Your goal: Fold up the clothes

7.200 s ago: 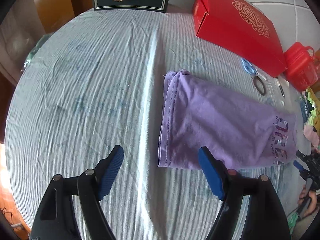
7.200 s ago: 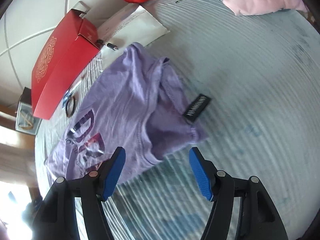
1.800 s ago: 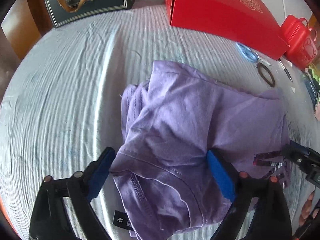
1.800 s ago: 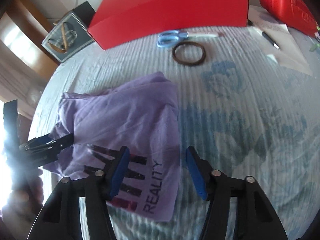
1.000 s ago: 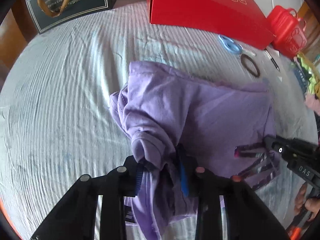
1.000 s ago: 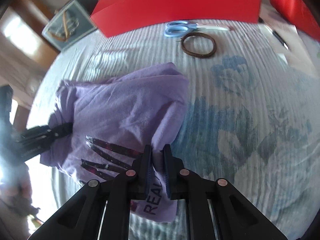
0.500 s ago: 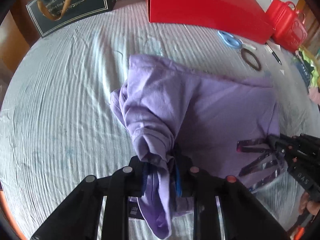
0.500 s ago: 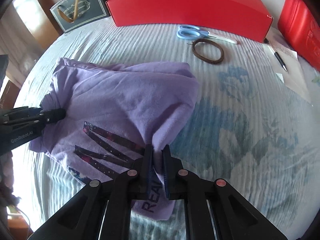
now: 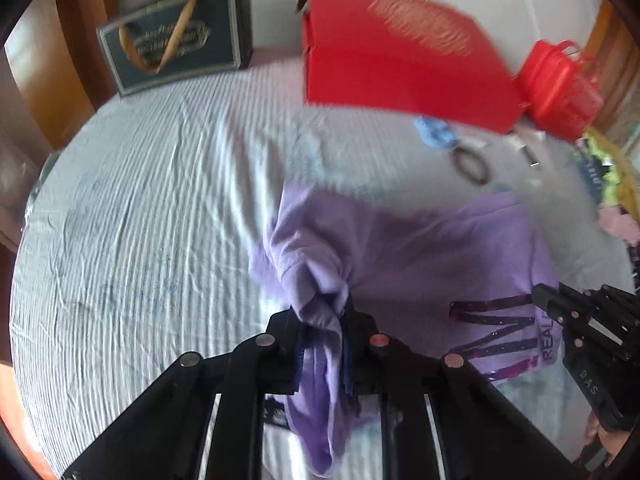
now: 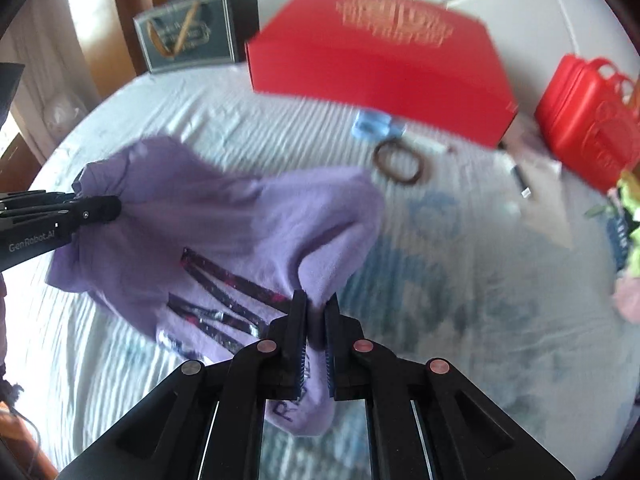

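A: Since a second back, both ends of the purple T-shirt [image 9: 420,248] have come up off the bed [image 9: 140,208] — left hand-held gripper [image 9: 322,344] is closing, a bunched sleeve/shoulder wad between its pads.

B: Right hand-held gripper [image 10: 316,340]?

A: Clamped tight on the printed hem end, by the "REAL…" lettering. It was already pinched there a second ago; now the cloth tents up from it.

B: So where's the shirt?

A: Strung between the two grippers, middle sagging to the striped sheet, far edge seemingly resting on it. Frames are motion-blurred.

B: Meaning for the fold?

A: Grasping phase looks done; I'd judge this as the lift that carries one half over the other, or shakes it flat. Left grip is on a wad, not a clean edge, so the fold may come out lumpy.

B: Clutter?

A: Red box [image 10: 380,60], scissors [image 10: 374,126], hair tie [image 10: 400,162] behind it, apart from the cloth.
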Demonstrator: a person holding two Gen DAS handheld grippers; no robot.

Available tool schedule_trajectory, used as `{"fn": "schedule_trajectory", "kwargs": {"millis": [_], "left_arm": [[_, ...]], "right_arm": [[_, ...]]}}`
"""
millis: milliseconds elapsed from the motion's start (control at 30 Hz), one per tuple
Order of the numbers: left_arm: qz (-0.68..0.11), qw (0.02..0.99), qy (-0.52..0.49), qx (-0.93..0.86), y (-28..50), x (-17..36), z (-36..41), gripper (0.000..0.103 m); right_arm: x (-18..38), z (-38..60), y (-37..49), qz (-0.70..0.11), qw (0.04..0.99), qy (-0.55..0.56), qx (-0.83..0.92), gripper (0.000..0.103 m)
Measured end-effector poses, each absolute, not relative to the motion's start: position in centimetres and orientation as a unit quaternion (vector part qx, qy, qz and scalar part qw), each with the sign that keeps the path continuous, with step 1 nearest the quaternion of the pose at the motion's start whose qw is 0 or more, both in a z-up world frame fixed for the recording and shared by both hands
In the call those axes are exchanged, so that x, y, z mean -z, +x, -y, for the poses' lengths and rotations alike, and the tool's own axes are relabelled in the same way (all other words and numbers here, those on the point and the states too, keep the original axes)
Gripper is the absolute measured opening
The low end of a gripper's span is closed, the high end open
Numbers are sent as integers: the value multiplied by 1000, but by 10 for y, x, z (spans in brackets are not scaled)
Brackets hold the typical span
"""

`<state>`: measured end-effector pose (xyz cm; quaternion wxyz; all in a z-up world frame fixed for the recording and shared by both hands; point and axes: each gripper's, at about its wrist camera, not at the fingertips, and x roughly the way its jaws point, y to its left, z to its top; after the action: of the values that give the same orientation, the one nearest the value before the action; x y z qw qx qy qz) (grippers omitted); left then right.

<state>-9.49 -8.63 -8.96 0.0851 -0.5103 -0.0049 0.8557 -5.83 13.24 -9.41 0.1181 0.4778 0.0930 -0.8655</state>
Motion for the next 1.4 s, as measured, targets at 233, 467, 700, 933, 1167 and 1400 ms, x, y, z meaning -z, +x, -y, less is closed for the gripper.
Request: {"fn": "schedule_trajectory", "kwargs": {"millis": [233, 467, 700, 933, 1167, 1400], "left_arm": [[10, 152, -510, -846, -77, 73, 48, 12], [20, 159, -554, -817, -90, 117, 28, 31], [0, 161, -548, -821, -104, 135, 16, 89], [-42, 163, -560, -811, -128, 170, -2, 92], [-47, 209, -571, -793, -122, 163, 0, 45], [-56, 236, -568, -787, -117, 162, -8, 35]], "right_arm": [[62, -177, -33, -60, 108, 469, 875, 8], [107, -244, -23, 25, 63, 530, 845, 9], [124, -290, -20, 146, 65, 525, 836, 36], [141, -275, -21, 137, 76, 548, 821, 40], [154, -257, -5, 120, 78, 571, 808, 45], [156, -225, 4, 18, 70, 570, 818, 38]]}}
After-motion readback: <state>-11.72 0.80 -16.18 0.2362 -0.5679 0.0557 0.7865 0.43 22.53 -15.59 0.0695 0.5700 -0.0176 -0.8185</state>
